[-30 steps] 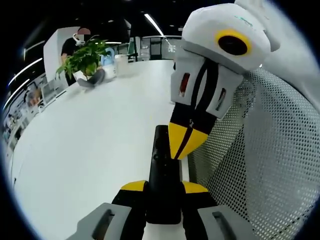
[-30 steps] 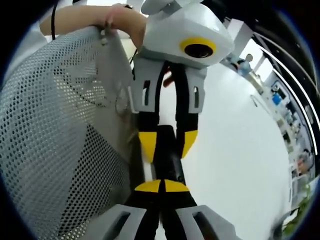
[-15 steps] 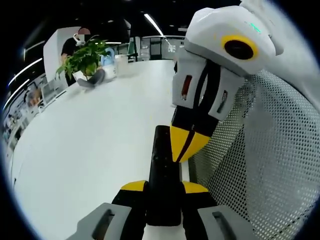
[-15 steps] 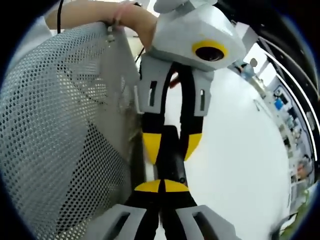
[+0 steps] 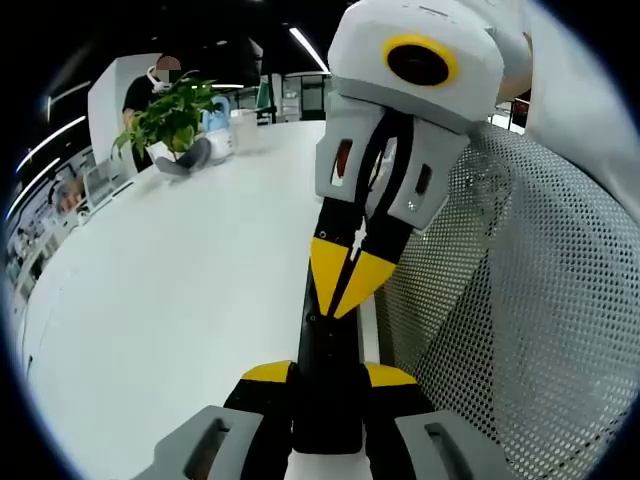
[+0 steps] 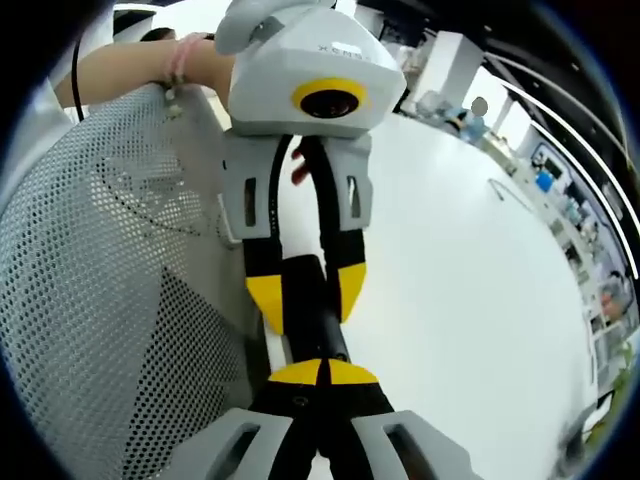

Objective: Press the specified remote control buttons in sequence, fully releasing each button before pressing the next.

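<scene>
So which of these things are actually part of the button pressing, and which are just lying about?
In the job:
- black remote control, gripped by the left claw
- right claw, tips shut, over the remote

Just lying about:
- potted plant
- white mesh chair back
- white table

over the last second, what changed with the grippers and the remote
In the left gripper view, the right gripper has shifted left and further along the remote, its closed yellow tips now sitting over the remote's far end rather than beside its right edge. The left gripper stays clamped on the remote's near end. The remote, white table, plant and mesh chair back look unchanged.
</scene>
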A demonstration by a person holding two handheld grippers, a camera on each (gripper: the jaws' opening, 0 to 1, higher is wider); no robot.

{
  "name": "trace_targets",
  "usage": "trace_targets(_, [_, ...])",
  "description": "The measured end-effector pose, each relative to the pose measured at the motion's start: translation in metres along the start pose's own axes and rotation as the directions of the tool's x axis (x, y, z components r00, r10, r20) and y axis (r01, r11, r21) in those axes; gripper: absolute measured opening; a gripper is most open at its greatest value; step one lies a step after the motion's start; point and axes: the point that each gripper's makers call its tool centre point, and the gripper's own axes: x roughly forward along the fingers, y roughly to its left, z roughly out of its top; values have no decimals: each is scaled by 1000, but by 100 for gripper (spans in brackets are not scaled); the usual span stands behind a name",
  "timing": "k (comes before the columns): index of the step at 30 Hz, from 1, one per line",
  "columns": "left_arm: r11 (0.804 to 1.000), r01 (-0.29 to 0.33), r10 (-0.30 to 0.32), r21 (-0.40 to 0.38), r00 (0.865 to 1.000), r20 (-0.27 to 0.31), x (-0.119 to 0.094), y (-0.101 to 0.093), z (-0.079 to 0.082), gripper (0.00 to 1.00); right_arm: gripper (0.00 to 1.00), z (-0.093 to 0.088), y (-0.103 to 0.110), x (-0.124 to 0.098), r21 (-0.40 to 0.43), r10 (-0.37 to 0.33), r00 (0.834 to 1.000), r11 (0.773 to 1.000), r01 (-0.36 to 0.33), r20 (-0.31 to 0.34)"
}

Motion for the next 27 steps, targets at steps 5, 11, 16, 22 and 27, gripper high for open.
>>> trace_targets(5, [1000, 0, 0, 1, 1000, 0, 1, 0, 0, 25, 0, -1, -1, 2, -29, 18, 999, 999, -19, -30])
trace_targets(11, [1000, 0, 0, 2, 1000, 0, 1, 1, 1, 25, 0, -1, -2, 4, -48, 76, 991, 995, -82, -112])
trace_targets(16, [1000, -1, 1, 1, 1000, 0, 1, 1, 1, 25, 0, -1, -1, 5, -91, 73, 986, 992, -87, -151])
trace_targets(22, [1000, -4, 4, 1, 1000, -1, 0, 1, 0, 25, 0, 0, -5, 4, 23, 91, 992, 996, -89, -84])
trace_targets(27, [1000, -4, 4, -1, 1000, 0, 0, 0, 0, 25, 0, 1, -4, 2, 183, 143, 989, 974, -137, -23])
